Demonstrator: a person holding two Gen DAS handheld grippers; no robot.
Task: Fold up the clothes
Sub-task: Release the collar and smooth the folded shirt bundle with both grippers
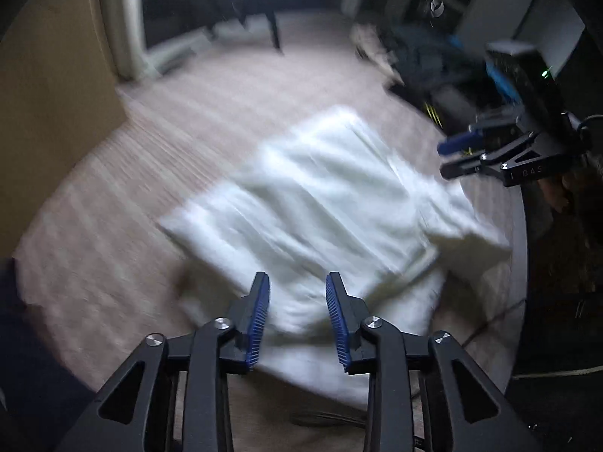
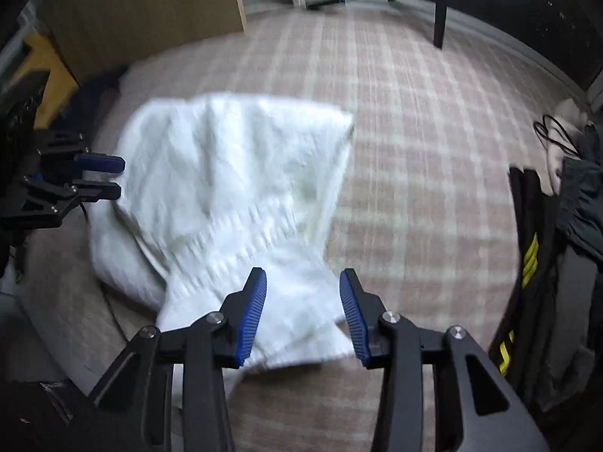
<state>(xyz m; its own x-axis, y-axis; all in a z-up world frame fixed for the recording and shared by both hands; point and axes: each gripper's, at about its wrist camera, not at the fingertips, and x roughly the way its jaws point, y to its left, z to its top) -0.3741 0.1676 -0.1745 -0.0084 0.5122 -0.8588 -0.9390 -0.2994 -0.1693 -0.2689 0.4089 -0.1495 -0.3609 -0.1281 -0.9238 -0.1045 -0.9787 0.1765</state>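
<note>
A white knitted garment (image 1: 320, 203) lies partly folded on the pink checked cloth; it also shows in the right wrist view (image 2: 233, 188). My left gripper (image 1: 297, 282) is open and empty, hovering over the garment's near edge. My right gripper (image 2: 303, 282) is open and empty above the garment's near end. Each gripper shows in the other's view: the right one (image 1: 448, 156) beside the garment's right side, the left one (image 2: 115, 177) at its left side, both open. The frames are blurred by motion.
A wooden cabinet (image 2: 143, 0) stands at the back left. A dark table leg (image 2: 439, 26) stands at the back. Dark clothes with yellow stripes (image 2: 527, 263) are piled at the right, next to a black cable (image 2: 554, 135).
</note>
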